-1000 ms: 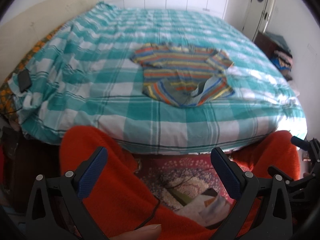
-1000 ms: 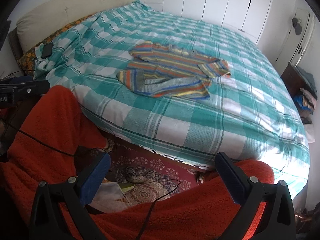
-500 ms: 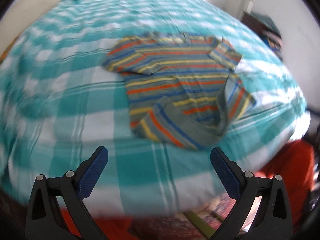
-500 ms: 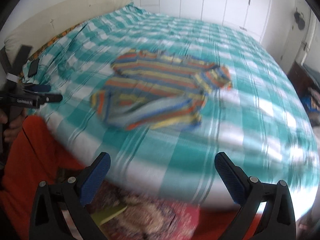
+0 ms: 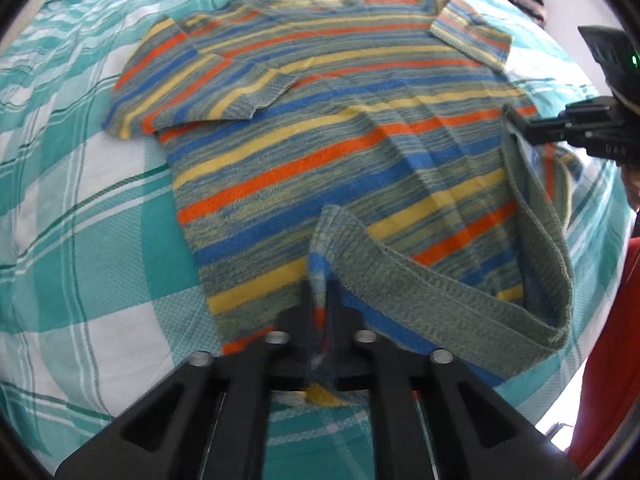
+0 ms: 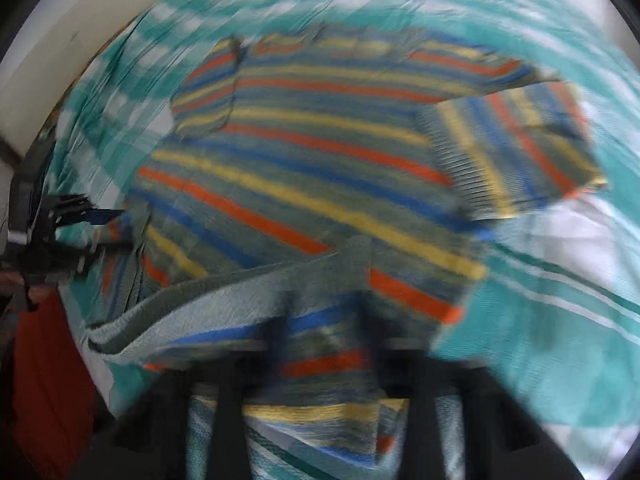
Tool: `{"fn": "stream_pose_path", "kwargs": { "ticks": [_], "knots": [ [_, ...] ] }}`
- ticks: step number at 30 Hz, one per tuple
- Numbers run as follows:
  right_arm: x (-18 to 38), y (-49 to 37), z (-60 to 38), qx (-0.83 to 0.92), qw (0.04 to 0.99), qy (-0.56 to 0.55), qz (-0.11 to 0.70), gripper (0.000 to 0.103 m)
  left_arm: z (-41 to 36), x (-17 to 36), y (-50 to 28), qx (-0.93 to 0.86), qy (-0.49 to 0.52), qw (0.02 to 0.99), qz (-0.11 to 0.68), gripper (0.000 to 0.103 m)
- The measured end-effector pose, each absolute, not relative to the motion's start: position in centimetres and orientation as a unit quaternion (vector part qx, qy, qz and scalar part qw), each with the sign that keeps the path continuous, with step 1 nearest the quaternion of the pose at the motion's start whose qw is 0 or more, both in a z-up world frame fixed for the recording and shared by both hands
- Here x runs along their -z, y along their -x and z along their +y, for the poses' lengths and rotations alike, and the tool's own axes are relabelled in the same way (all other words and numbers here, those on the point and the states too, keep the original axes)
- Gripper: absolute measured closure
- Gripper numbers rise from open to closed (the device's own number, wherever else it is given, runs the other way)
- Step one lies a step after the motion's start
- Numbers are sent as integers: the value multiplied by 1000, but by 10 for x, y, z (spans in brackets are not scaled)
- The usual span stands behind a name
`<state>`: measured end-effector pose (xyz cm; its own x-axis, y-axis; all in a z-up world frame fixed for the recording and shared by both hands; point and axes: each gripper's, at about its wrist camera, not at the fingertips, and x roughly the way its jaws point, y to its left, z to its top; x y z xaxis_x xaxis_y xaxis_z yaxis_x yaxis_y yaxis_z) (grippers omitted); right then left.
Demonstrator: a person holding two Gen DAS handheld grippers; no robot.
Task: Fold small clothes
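Note:
A small striped sweater [image 5: 320, 120] in orange, blue, yellow and grey-green lies spread on the checked bed cover [image 5: 100, 240]. My left gripper [image 5: 320, 292] is closing its jaws on the near left corner of the hem, and the pads pinch the knit. Over at the right edge of the left wrist view, my right gripper [image 5: 516, 120] grips the other end of the raised hem band. The right wrist view is blurred: the sweater [image 6: 320, 140] fills it and my right gripper [image 6: 324, 320] is closing with striped fabric bunched between its jaws. The left gripper [image 6: 120, 228] shows at its left edge.
The teal and white cover [image 6: 560, 300] spreads around the sweater on all sides. A cream headboard [image 6: 100, 20] stands at the upper left of the right wrist view. The person's orange clothing [image 5: 608, 320] is close by the bed's near edge.
Both grippers came down from above the person's lap to the sweater's near hem and went from wide open to shut on it. The hem band now stands lifted off the bed.

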<state>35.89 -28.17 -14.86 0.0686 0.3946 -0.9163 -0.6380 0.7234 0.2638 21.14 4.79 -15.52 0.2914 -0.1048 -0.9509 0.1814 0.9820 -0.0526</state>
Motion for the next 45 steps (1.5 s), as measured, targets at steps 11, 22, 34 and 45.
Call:
{"fn": "stream_pose_path", "kwargs": {
  "ticks": [11,22,34,45],
  "knots": [
    [78,-210,-391,-425,739,129,507,99,106,95,-51,155,25,831,534,99],
    [108,-201,-477,-293,763,-19,576,40,161,116,-42,31,227,822,522,44],
    [156,-221,-418,-329,679,-175,633,99,110,137,-85,102,227,785,568,99],
    [188,-224,-465,-263,672,-219,657,99,111,171,-80,41,223,768,600,92]
  ]
}}
